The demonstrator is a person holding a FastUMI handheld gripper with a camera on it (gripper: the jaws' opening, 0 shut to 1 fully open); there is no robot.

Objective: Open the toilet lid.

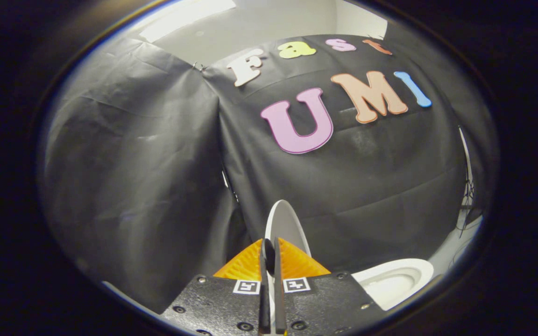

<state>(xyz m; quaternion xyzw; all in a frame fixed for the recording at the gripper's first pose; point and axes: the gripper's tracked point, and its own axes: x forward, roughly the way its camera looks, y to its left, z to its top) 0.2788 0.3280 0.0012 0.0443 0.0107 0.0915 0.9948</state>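
Note:
The white toilet lid [284,224] stands raised, almost upright and seen nearly edge-on, rising just beyond my fingertips. My gripper [271,254] is shut on the lid's edge, the two fingers pressed close together with the thin rim held between them. Down to the right of the fingers lies the white toilet seat and bowl [392,280], uncovered and open to view.
Black cloth walls [133,186] close in behind and to the left of the toilet, meeting at a corner seam just behind the lid. A pale floor strip [456,242] and some cables show at the far right beside the bowl.

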